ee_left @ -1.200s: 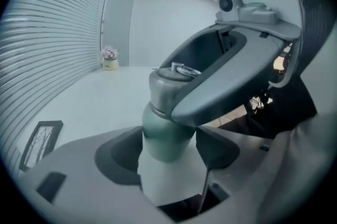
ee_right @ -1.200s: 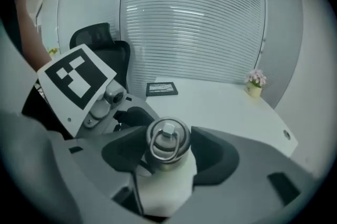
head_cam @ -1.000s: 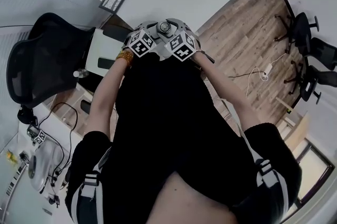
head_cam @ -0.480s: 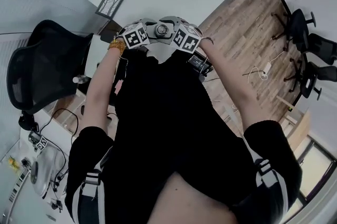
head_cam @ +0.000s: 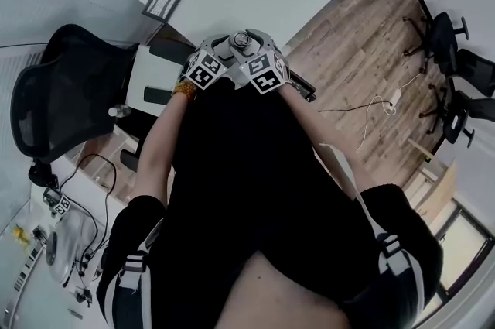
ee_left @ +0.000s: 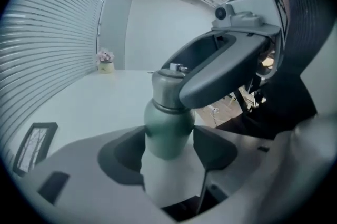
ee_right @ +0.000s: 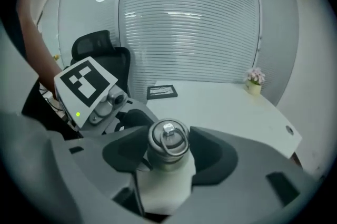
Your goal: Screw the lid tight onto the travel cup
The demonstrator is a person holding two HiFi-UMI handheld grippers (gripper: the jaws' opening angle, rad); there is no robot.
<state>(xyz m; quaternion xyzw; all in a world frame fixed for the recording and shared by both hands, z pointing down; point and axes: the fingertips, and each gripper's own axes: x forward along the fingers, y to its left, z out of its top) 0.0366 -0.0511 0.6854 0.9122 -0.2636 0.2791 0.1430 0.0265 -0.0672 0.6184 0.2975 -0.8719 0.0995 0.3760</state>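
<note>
The travel cup (ee_left: 167,130) is held in the air in front of the person, off the white surface (ee_right: 226,107) that spreads out behind it. The left gripper (ee_left: 168,138) has its dark fingers (ee_left: 118,157) on either side of the cup's body, green above and pale below, and they are closing with the pads against its sides. The right gripper (ee_right: 167,150) comes in from the other side. Its fingers (ee_right: 216,157) flank the grey metal lid (ee_right: 167,138), which sits on the cup's neck with a wire loop on top, and they too are closing, with the pads touching the lid's rim. In the head view the two marker cubes sit close together, with the lid just beyond them. On the far part of the surface lie a dark picture frame (ee_right: 162,91) to the left and a small pot of flowers (ee_right: 255,80) to the right. A black office chair (ee_right: 100,54) stands at the left.
</note>
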